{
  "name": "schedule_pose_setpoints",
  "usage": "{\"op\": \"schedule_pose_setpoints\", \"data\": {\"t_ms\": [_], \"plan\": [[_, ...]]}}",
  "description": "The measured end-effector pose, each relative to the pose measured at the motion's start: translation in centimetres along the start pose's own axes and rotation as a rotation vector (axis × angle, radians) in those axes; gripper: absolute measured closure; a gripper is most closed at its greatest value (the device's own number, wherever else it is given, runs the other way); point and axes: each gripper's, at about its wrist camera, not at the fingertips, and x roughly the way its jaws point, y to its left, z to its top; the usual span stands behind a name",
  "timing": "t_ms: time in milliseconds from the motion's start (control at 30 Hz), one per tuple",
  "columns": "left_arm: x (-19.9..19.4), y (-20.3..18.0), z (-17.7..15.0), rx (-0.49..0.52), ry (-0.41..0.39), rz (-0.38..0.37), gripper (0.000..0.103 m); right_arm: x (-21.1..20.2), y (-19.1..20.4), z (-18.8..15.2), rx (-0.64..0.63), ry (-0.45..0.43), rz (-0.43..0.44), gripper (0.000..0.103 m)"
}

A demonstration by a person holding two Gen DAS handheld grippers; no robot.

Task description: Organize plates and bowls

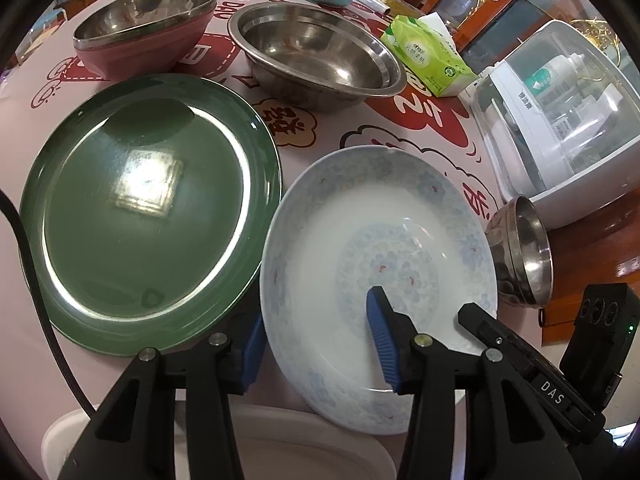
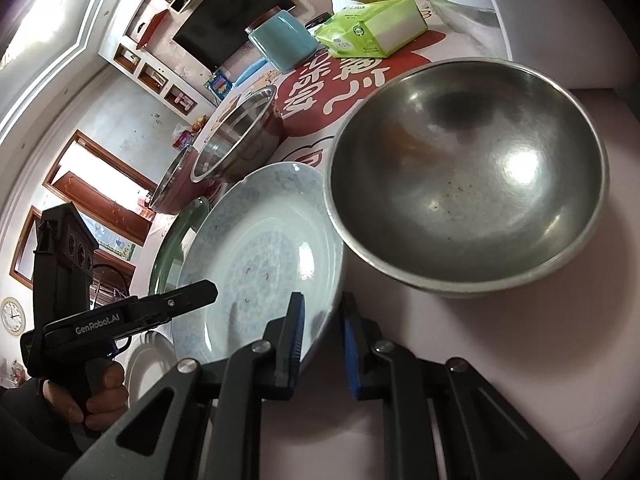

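Cartoon-print tabletop (image 1: pixel 352 128) carries dishes. Floral porcelain plate (image 1: pixel 400 216), lower centre, is glazed, slippery, breakable. Left tool (image 1: pixel 316 344) straddles its near rim, contact uncertain; right tool (image 2: pixel 322 336) is clenched on that rim. Best lifted by the rim.

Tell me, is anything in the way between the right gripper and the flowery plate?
Nothing visible. The right gripper grips the flowery plate by its rim, one finger inside, one outside.
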Motion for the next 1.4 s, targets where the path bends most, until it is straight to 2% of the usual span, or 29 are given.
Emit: {"op": "schedule_pose_setpoints", "data": {"t_ms": [67, 233, 400, 900, 1400], "plan": [[0.0, 0.0, 0.0, -0.001, -0.005, 0.010, 0.059, 0.0, 0.0, 0.0, 0.001, 0.000, 0.001, 0.086], [-0.1, 0.6, 0.1, -0.018, -0.020, 0.054, 0.080, 0.0, -0.1, 0.0, 0.001, 0.002, 0.004, 0.086], [-0.2, 1.2, 0.2, -0.031, -0.016, 0.057, 0.088, 0.0, -0.1, 0.1, 0.000, 0.007, 0.011, 0.086], [-1.0, 0.8, -0.3, 0.003, -0.009, 0.052, 0.089, -0.3, -0.3, -0.1, 0.018, 0.047, 0.042, 0.086], [-4.3, 0.0, -0.8, 0.054, -0.046, 0.036, 0.089, -1.9, 1.0, -0.2, -0.023, 0.028, 0.058, 0.086]]}}
